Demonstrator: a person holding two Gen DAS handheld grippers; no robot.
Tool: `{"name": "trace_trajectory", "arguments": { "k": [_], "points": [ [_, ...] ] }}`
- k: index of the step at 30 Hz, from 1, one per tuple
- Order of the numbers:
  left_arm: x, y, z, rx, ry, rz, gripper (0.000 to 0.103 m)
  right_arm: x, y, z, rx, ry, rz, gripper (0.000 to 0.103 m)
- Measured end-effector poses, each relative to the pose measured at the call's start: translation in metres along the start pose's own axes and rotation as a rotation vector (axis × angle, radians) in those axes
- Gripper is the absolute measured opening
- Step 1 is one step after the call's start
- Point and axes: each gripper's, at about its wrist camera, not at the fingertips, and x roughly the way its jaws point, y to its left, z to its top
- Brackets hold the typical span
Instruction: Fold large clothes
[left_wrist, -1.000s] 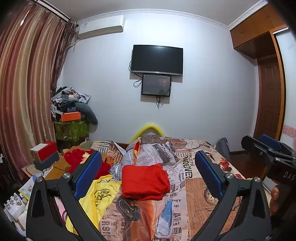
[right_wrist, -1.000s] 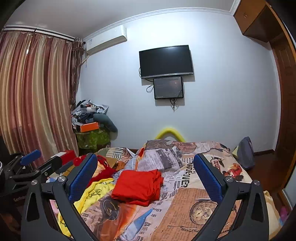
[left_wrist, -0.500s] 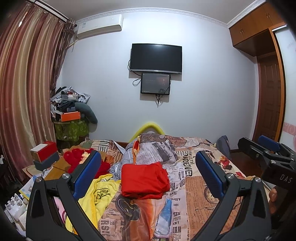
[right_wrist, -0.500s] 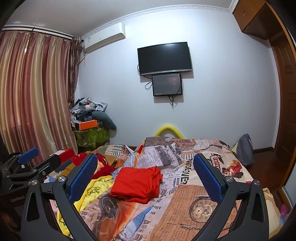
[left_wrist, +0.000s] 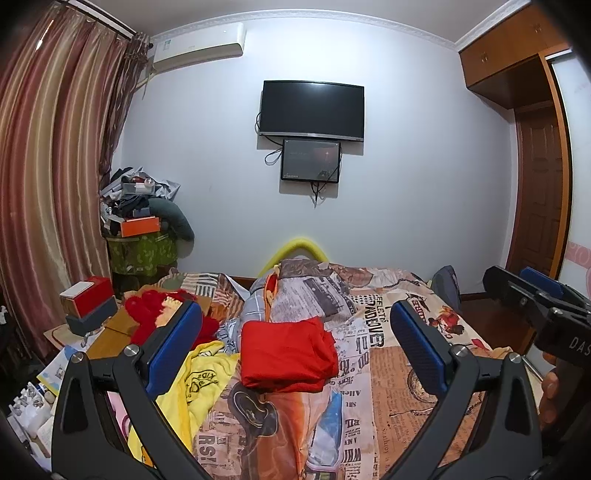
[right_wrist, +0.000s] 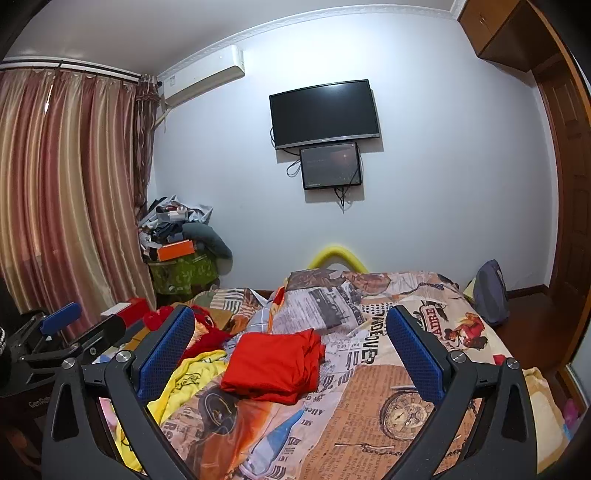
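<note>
Left hand-held gripper (left_wrist: 293, 347): black frame, blue-padded fingers, spread wide apart and empty; held above the near end of the bed, pointing toward the far wall. It also shows at the left edge of the right wrist view.

Right hand-held gripper (right_wrist: 290, 343): same build, fingers spread wide apart, grasping nothing; held level beside the left one, and seen at the right edge of the left wrist view with part of a hand (left_wrist: 550, 391) below it.

Folded red cloth garment (left_wrist: 286, 354): a flat, roughly square bundle lying on the bed, mid-width, touching neither gripper.

Bed with newspaper-and-poster print cover (left_wrist: 399, 387): cover rumpled toward the far end.

Yellow printed cloth garment (left_wrist: 199, 376): crumpled, unfolded, at the left bed edge, just beside the red bundle.

Red fuzzy cloth item (left_wrist: 147, 314): heaped beyond the yellow garment, near the left bed edge.

Red and grey boxes (left_wrist: 86, 306): stacked on a low wooden surface left of the bed.

Black wall-mounted television (left_wrist: 312, 109): a smaller dark screen (left_wrist: 310, 160) just below it, cables hanging.

White air conditioner (left_wrist: 197, 44): high on the wall, next to striped reddish curtains (left_wrist: 48, 184).
</note>
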Motion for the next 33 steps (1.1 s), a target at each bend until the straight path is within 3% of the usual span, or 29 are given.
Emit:
{"name": "trace_trajectory", "arguments": {
  "k": [16,33],
  "points": [
    [0.0068,0.0025,-0.0017,0.002,0.037,-0.060,0.102,-0.0008,-0.0001,0.0006,0.005,0.000,-0.003,0.103],
    [0.0053,0.0034,-0.0023,0.020,0.015,-0.047,0.102,0.0008,0.0049,-0.0004,-0.009,0.006,-0.004,0.103]
  ]
}}
